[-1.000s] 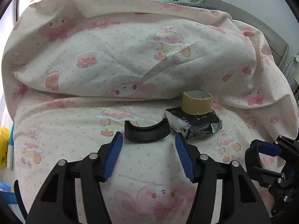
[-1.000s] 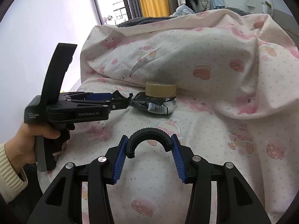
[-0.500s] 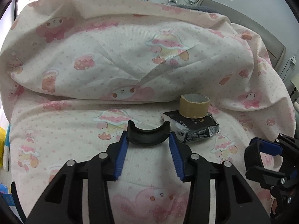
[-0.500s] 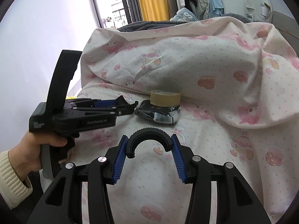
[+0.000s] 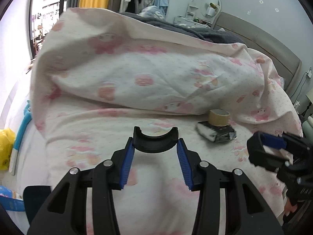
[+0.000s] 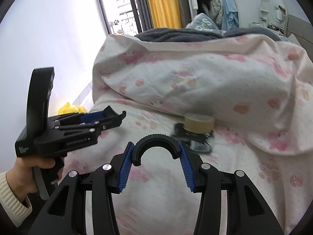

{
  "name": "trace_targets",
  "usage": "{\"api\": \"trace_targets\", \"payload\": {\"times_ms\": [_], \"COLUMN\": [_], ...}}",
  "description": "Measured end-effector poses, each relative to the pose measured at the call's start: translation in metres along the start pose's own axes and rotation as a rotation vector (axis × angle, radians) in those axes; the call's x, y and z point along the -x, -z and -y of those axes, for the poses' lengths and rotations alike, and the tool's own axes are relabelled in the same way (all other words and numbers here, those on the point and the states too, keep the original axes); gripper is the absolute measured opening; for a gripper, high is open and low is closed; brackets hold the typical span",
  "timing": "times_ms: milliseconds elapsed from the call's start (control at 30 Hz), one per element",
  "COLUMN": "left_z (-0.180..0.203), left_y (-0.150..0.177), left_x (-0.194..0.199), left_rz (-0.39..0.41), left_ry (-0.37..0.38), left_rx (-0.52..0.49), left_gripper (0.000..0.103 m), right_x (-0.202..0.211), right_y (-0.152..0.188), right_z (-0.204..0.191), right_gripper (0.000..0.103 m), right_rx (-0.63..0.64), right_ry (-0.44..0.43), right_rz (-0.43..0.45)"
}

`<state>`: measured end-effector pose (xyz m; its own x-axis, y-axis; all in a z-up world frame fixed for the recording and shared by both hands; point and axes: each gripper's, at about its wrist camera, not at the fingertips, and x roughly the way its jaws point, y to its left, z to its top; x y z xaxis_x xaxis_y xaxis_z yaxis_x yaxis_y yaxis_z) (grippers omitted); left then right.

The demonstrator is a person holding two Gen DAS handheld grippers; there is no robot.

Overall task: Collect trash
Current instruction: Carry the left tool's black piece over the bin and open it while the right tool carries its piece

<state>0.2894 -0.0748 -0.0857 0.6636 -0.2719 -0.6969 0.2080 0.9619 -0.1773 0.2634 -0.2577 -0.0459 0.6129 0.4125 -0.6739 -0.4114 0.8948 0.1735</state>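
Blue-padded fingers (image 5: 128,164) of the left gripper (image 5: 156,149), having just clamped a black curved plastic half-ring (image 5: 155,144), lift it off the pink-printed bed quilt (image 5: 156,74); the right gripper (image 6: 156,154) holds its own black half-ring (image 6: 156,143), leaving the tape roll (image 5: 218,117) and black wrapper (image 5: 217,132).

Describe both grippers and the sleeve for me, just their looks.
Both grippers, left and right, are black plastic with ribbed blue pads and silver pivot screws. The left one has a pistol handle, a tall black upright at the rear and white lettering on its side. The sleeve is cream ribbed knit.
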Motion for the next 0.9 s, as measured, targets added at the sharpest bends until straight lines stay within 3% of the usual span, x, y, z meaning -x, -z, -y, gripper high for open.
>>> {"api": "trace_targets", "payload": {"times_ms": [500, 900], "left_z": [-0.065, -0.136], "left_y": [0.014, 0.035], "left_x": [0.056, 0.090], "left_rz": [0.033, 0.016], "left_ry": [-0.071, -0.137], "left_rx": [0.007, 0.090], "left_gripper": [0.047, 0.047], "right_x": [-0.019, -0.042], "right_y": [-0.035, -0.047], "right_z": [-0.081, -0.148], "right_gripper": [0.047, 0.047], "right_rx": [0.051, 0.112], "right_ry": [-0.059, -0.107], "right_rz": [0.026, 0.007]}}
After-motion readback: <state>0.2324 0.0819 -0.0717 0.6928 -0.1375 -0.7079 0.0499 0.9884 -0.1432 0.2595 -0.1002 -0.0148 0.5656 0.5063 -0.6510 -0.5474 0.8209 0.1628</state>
